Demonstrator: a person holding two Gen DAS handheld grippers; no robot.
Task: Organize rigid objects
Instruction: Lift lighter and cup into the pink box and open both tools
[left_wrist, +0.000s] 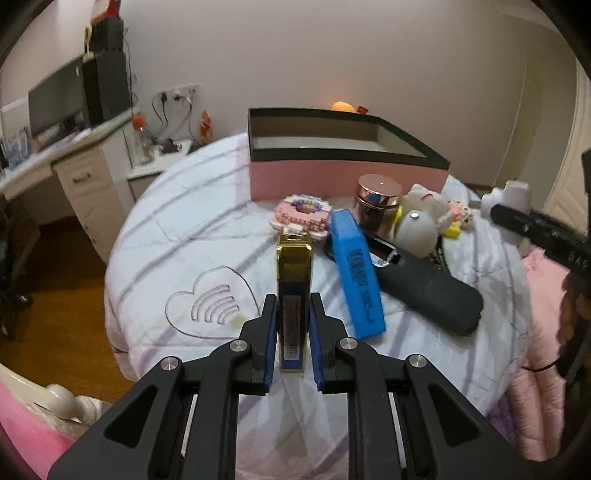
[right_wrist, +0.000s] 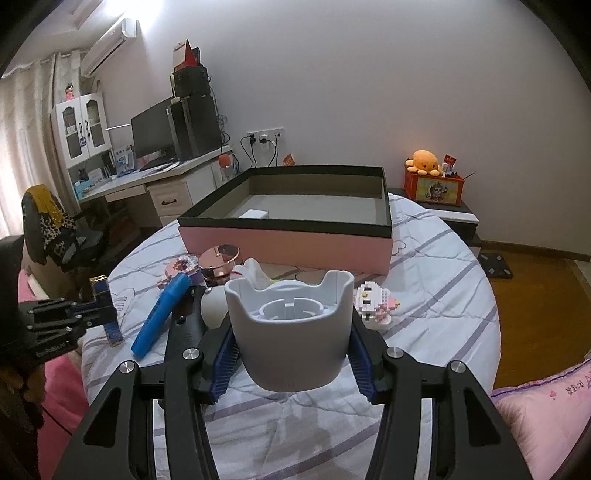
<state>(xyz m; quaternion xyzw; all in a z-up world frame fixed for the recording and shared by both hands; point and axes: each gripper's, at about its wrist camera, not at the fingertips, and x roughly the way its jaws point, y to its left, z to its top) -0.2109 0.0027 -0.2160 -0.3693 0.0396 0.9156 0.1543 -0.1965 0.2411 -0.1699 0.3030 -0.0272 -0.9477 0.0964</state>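
Observation:
My left gripper (left_wrist: 293, 314) is shut on a slim gold and dark blue box (left_wrist: 293, 280), held above the quilt; the same gripper (right_wrist: 99, 317) and box (right_wrist: 105, 302) show at the left of the right wrist view. My right gripper (right_wrist: 291, 339) is shut on a white cat-eared cup (right_wrist: 291, 332), lifted off the bed. A pink box with a black rim (right_wrist: 288, 240) lies open behind, a small white block (right_wrist: 255, 214) inside. The loose pile holds a blue case (left_wrist: 356, 273), a rose-gold jar (left_wrist: 376, 206), a black case (left_wrist: 432, 291), a pink brick model (left_wrist: 301, 216) and a white brick figure (right_wrist: 373, 299).
A clear heart-shaped plate (left_wrist: 210, 302) lies on the striped quilt (right_wrist: 436, 280) left of the pile. A white plush toy (left_wrist: 421, 218) sits among the objects. A desk with a monitor (right_wrist: 155, 136) stands at the left, and a nightstand with an orange plush (right_wrist: 423, 162) at the back right.

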